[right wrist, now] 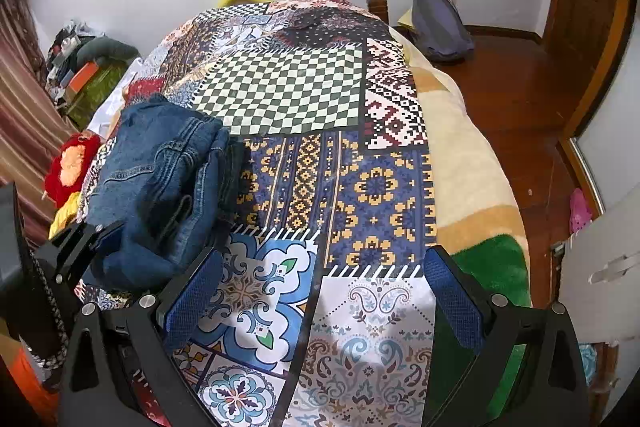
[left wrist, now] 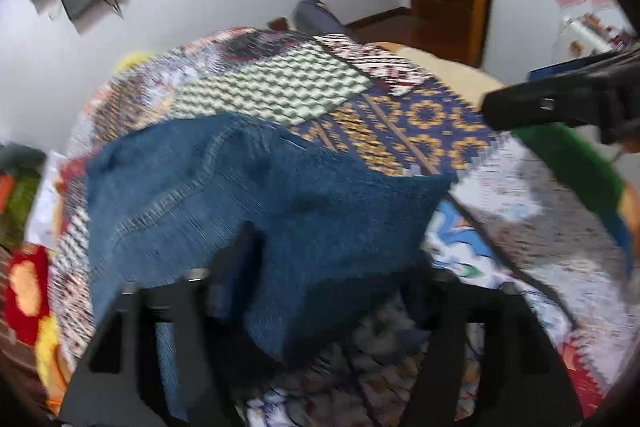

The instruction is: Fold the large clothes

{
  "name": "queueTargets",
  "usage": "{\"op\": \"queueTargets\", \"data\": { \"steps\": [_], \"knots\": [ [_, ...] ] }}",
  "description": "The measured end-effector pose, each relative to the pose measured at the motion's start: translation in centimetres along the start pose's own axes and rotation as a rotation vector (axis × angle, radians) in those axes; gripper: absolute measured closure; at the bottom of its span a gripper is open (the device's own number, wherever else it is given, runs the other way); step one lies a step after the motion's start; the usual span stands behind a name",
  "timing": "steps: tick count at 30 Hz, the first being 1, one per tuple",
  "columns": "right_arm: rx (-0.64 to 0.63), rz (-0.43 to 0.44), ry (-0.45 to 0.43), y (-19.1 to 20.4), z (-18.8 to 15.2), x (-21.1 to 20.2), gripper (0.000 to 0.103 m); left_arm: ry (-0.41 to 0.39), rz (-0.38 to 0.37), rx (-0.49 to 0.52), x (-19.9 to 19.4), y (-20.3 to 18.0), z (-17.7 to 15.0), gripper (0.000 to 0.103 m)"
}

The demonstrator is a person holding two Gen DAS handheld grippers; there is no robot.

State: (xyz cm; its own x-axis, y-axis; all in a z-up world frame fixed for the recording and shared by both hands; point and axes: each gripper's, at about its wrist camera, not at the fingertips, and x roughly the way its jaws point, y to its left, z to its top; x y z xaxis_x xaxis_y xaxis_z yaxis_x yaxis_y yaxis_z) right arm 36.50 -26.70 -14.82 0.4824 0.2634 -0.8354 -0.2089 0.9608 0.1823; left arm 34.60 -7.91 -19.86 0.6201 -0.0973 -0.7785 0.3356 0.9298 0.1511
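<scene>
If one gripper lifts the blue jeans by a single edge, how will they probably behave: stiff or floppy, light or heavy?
The blue jeans lie in a rumpled, creased heap on the patchwork bedspread, so they will probably hang floppy and unfold when lifted. The denim looks thick, with doubled seams, so likely rather heavy for its size. It seems unlikely to slip from the pads.
</scene>
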Motion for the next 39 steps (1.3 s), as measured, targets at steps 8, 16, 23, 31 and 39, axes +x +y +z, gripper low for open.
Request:
{"op": "queueTargets", "data": {
  "steps": [8, 16, 23, 31, 39],
  "knots": [
    [-0.015, 0.078, -0.03, 2.4, 0.4, -1.1, 0.003, -0.057, 0.029, -0.076, -5.6, 3.6, -1.7, 0.022],
    [-0.071, 0.179, -0.025, 8.1, 1.0, 0.1, 0.003, -0.137, 0.203, -0.18, -9.7, 10.5, -2.9, 0.006],
    [-0.161, 0.141, 0.048, 12.1, 0.5, 4.5, 0.003, -0.032, 0.22, -0.264, -7.3, 14.0, -5.8, 0.005],
    [-0.045, 0.156, 0.146, 7.3, -1.6, 8.5, 0.003, 0.059, 0.146, -0.327, -2.9, 14.8, -8.9, 0.0],
    [-0.085, 0.106, 0.16, 6.7, -1.8, 7.6, 0.002, 0.095, 0.086, -0.347, -3.0, 15.8, -8.8, 0.0]
  ]
}}
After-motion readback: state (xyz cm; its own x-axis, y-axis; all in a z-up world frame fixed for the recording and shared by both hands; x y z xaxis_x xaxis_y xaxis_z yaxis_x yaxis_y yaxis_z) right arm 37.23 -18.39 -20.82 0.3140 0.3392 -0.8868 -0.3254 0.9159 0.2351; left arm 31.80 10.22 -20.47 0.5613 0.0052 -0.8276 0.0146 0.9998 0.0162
